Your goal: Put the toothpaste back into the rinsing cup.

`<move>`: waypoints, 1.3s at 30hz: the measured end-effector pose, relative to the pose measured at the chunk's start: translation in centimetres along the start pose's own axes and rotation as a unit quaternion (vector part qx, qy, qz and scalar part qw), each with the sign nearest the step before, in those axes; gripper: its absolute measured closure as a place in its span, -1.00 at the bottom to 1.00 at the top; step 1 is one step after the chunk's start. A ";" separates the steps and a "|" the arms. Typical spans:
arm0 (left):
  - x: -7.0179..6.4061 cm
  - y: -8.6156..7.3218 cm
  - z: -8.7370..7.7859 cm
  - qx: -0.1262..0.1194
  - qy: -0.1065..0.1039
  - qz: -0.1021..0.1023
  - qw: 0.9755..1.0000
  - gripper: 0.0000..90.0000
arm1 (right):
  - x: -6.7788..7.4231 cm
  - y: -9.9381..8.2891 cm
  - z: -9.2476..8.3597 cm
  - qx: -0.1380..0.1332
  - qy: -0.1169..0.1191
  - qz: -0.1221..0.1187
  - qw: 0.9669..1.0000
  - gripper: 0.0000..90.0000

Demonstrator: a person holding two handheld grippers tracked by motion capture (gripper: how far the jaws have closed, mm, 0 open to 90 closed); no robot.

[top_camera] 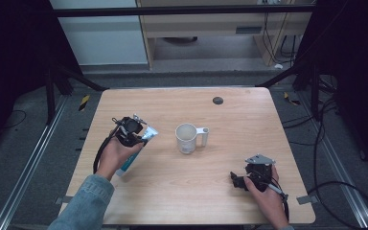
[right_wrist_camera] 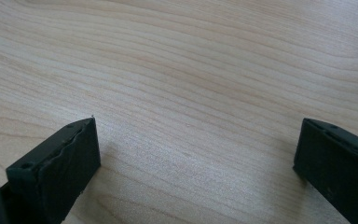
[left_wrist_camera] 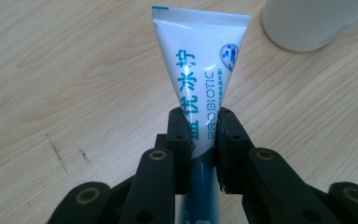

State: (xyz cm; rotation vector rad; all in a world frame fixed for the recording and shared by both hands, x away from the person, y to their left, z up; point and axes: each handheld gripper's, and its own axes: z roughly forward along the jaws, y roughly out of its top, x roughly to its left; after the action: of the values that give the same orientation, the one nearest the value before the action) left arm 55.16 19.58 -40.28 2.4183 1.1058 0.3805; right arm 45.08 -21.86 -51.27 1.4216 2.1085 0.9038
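The left gripper clamps a toothpaste tube mid-body, crimped end toward the white mug, seemingly its destination, while the right gripper rests wide open on the table.

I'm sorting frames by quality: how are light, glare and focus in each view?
High view: table evenly lit, surroundings dark, fine detail soft. Left gripper view: tube sharp with readable print and mild sheen, mug overexposed at the top edge. Right gripper view: wood grain crisp, near jaws slightly soft, a faint shadow beside the left one.
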 end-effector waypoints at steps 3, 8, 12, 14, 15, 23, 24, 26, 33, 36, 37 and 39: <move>-0.3 0.3 -0.4 -0.009 0.002 0.003 1.000 0.72 | 0.0 0.0 0.0 0.000 0.000 0.000 1.000 -0.99; -1.1 0.8 -1.2 -0.030 0.006 0.009 0.999 0.72 | 0.0 0.0 0.0 0.000 0.000 0.000 1.000 -0.99; -1.5 1.4 -1.9 -0.042 0.004 0.011 0.999 0.72 | 0.0 0.0 0.0 0.000 0.000 0.000 1.000 -0.99; -1.7 1.6 -2.1 -0.050 0.004 0.009 0.999 0.72 | 0.0 0.0 0.0 0.000 0.001 0.000 1.000 -0.99; -1.8 1.7 -2.2 -0.054 0.001 0.007 0.999 0.72 | 0.0 0.0 0.0 0.000 0.000 0.000 1.000 -0.99; -3.0 3.0 -2.8 -0.077 -0.002 0.015 0.997 0.72 | 0.0 0.0 0.0 0.000 0.001 0.000 1.000 -0.99; -3.1 3.1 -2.8 -0.080 -0.003 0.017 0.997 0.72 | 0.0 0.0 0.0 0.000 0.001 0.001 1.000 -0.99; -3.3 3.3 -2.8 -0.085 -0.003 0.018 0.996 0.72 | 0.0 0.0 0.0 0.000 0.001 0.001 1.000 -0.99; -4.1 4.1 -2.8 -0.101 0.000 0.019 0.995 0.72 | 0.0 0.0 0.0 0.000 0.002 0.001 1.000 -0.99; -4.5 4.5 -2.9 -0.108 0.000 0.021 0.994 0.72 | -0.1 0.0 0.0 -0.001 0.000 -0.001 1.000 -0.99; -4.5 4.6 -3.0 -0.110 0.000 0.020 0.994 0.72 | -0.1 0.0 0.0 -0.001 0.001 -0.001 1.000 -0.99; -4.6 4.9 -3.0 -0.114 0.000 0.020 0.993 0.72 | 0.0 0.0 0.0 0.000 0.004 -0.001 1.000 -0.98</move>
State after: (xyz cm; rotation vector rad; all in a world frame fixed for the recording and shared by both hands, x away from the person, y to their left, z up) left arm 54.06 14.11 -35.46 2.2406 0.9594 0.4919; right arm 45.06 -21.89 -51.26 1.4189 2.1160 0.9098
